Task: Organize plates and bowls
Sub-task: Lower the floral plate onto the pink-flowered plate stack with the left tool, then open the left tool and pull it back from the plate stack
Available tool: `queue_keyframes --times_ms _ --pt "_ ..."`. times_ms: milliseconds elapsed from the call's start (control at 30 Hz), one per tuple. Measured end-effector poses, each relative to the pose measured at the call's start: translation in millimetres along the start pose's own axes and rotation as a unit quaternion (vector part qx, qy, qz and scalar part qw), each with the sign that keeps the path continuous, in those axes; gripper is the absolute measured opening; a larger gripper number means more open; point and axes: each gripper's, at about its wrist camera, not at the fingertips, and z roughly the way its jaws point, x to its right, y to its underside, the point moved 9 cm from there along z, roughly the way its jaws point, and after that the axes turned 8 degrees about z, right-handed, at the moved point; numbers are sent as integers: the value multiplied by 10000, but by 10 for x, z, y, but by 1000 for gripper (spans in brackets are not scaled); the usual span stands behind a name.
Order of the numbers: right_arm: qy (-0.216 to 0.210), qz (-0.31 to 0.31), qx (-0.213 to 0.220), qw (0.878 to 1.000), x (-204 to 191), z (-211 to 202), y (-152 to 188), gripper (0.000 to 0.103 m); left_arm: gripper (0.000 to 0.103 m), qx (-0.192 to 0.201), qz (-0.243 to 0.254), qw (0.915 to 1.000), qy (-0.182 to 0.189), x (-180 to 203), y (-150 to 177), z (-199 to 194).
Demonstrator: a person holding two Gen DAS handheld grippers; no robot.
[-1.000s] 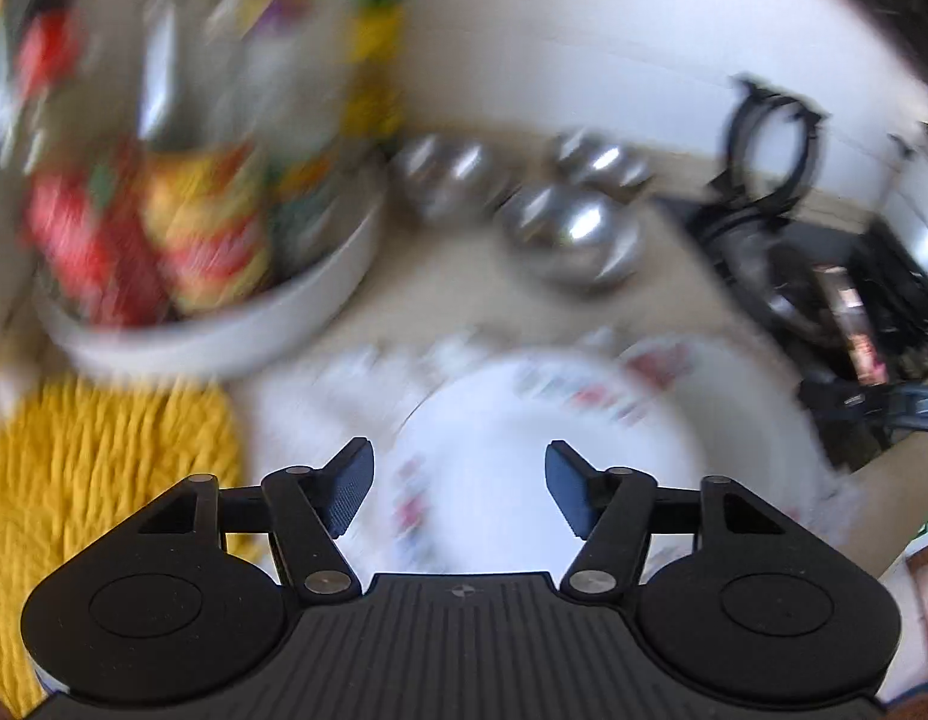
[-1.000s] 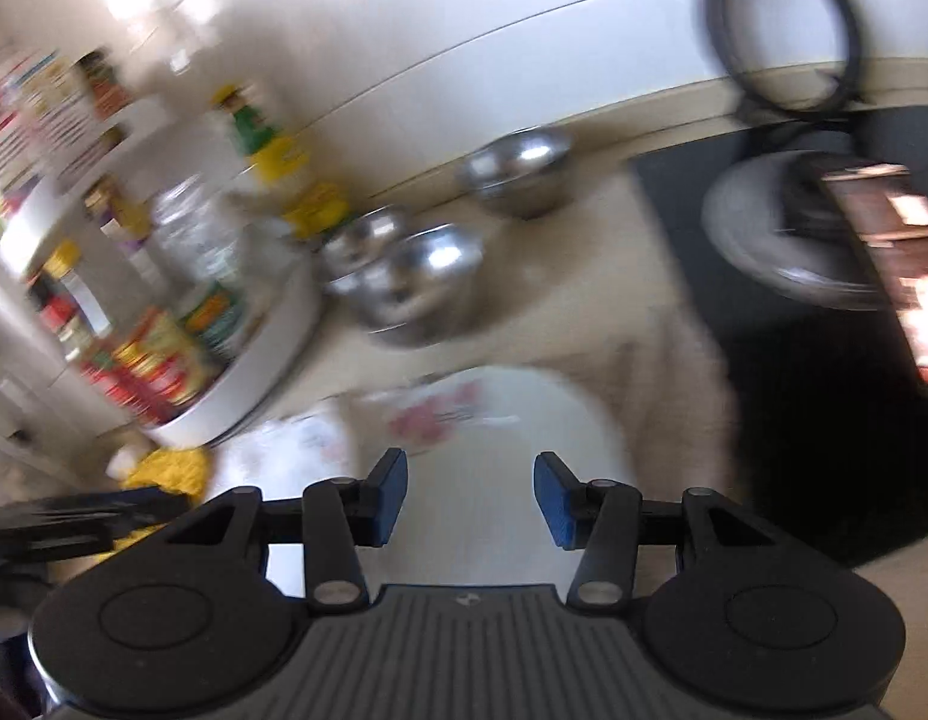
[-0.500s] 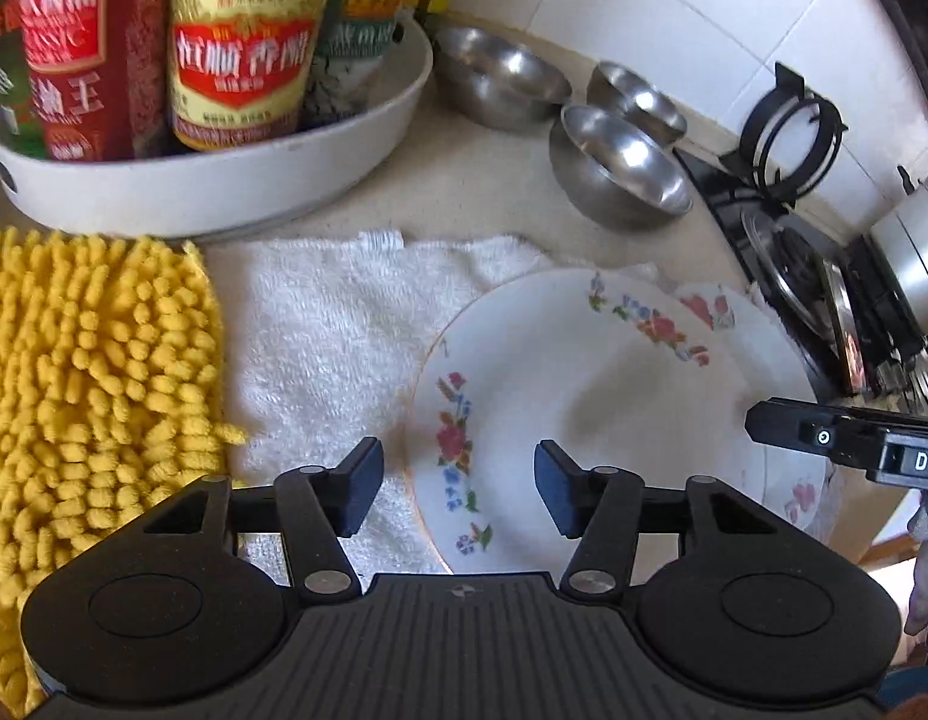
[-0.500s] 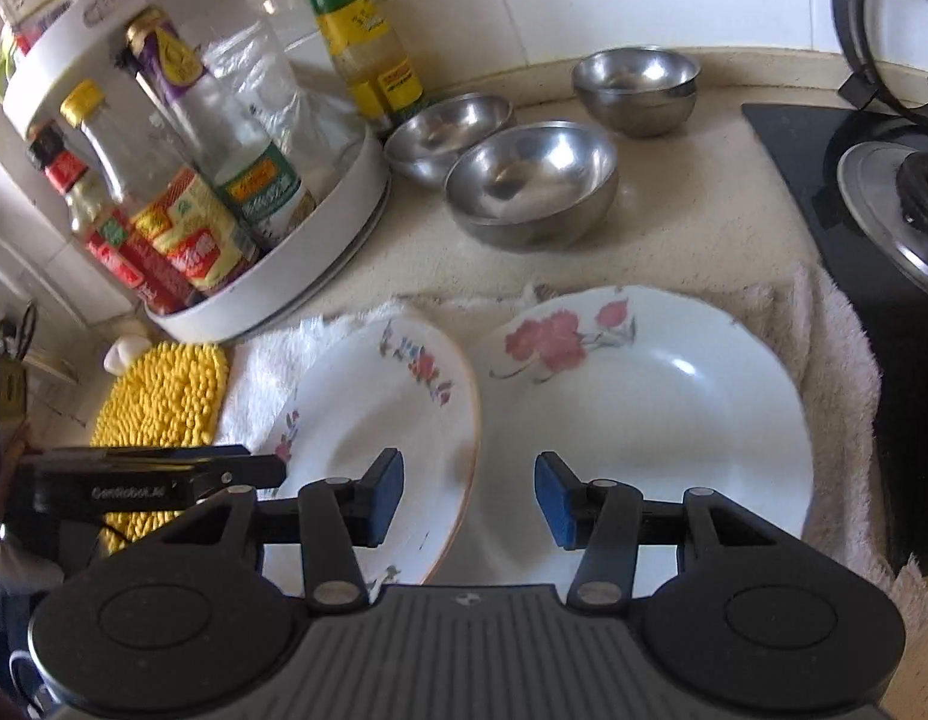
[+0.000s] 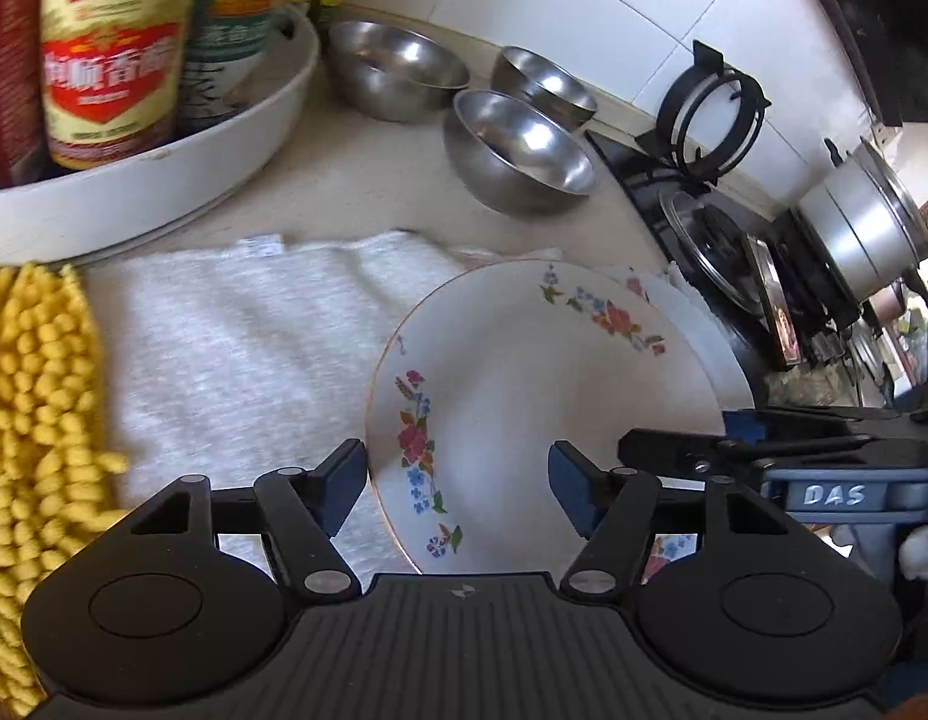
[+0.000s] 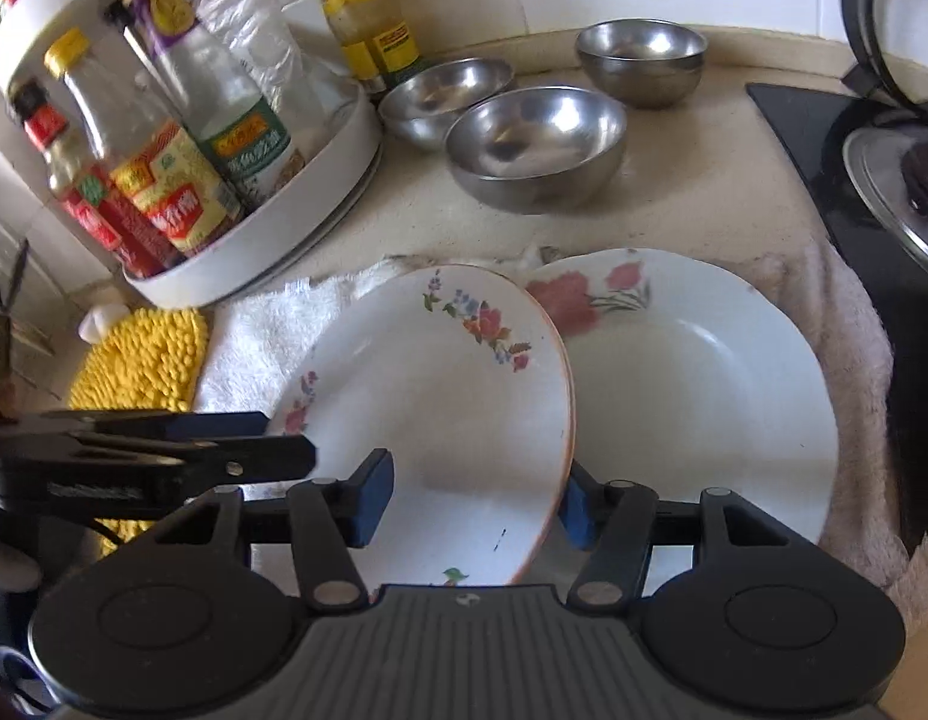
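A white plate with small flower sprigs (image 5: 542, 396) (image 6: 440, 408) lies on a towel, its right edge resting over a larger white plate with pink flowers (image 6: 692, 396) (image 5: 725, 360). My left gripper (image 5: 458, 489) hovers over the sprig plate's left rim, jaws opening and pressing on nothing. My right gripper (image 6: 473, 501) hangs over that plate's near right part, its jaws opening too, with the rim just beside the right fingertip (image 6: 575, 510). Each gripper shows in the other's view (image 5: 734, 450) (image 6: 164, 456). Three steel bowls (image 6: 533, 144) (image 6: 443, 96) (image 6: 641, 57) stand behind on the counter.
A white round tray (image 6: 272, 240) of sauce bottles stands at the back left. A yellow tufted mat (image 5: 38, 408) lies left of the white towel (image 5: 242, 336). A black gas hob (image 6: 872, 180) with a pot (image 5: 866, 228) borders the right.
Both grippers have dropped closer to the plates and tilted further down. Their jaws stand wider than half a second ago. The plates and bowls have not moved.
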Motion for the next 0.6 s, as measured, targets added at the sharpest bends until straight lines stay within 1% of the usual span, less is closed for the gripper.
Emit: queue_keyframes --times_ms 67,133,300,333,433,500,533,567,600 --pt "21 3 113 9999 81 -57 -49 74 72 -32 -45 10000 41 66 -47 41" --pt "-2 72 191 9998 207 -103 -126 74 72 23 -29 10000 52 162 -123 74" --pt "56 -36 284 9996 469 -227 -252 74 73 124 198 9997 -32 460 -297 163" --pt "100 -60 290 9995 524 -242 -267 74 73 146 224 9996 -59 506 -327 184" --pt "305 -201 329 9988 740 -301 -283 74 72 43 263 9996 7 662 -360 305" --pt "528 -340 472 9969 873 -382 -308 74 69 -10 287 9995 88 770 -365 379" --pt "631 -459 496 9957 911 -394 -322 74 68 -4 262 9996 70 806 -375 413" --pt "626 -538 517 9952 924 -391 -339 74 68 4 227 9997 30 825 -390 437" --pt "528 -537 495 9959 915 -386 -336 77 67 21 196 9998 -5 838 -408 449"
